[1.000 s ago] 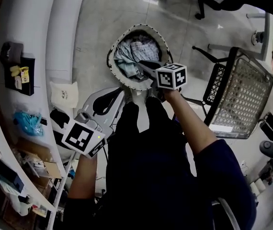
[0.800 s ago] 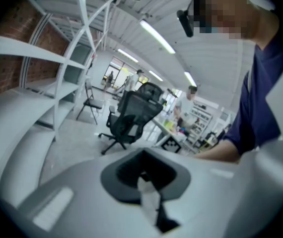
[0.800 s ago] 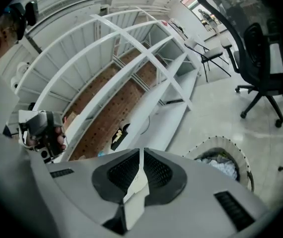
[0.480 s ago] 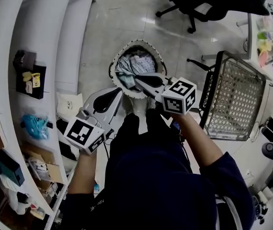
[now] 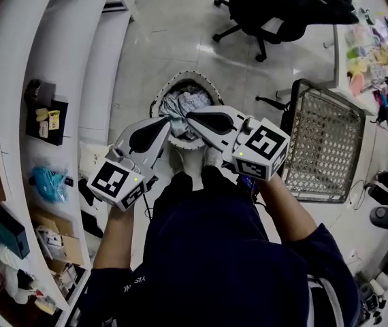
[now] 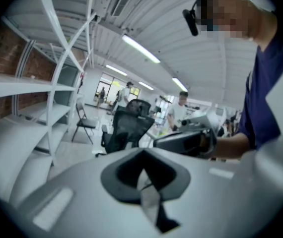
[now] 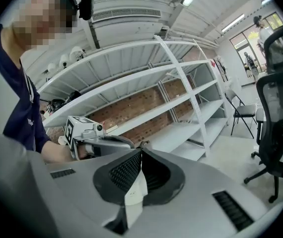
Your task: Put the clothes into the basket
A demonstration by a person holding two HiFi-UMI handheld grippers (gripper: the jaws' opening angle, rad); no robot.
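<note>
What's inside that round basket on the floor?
Crumpled clothes, pale blue and checked, lie in the basket. The left claw and right claw cover its near part, so that part, and anything under the pile, cannot be seen.

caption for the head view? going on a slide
Left gripper and right gripper, both with jaws shut, tips close together over the floor basket filled with clothes.

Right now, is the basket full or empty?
Not empty. In the head view, crumpled clothes fill much of the basket, piled up close to its rim.
</note>
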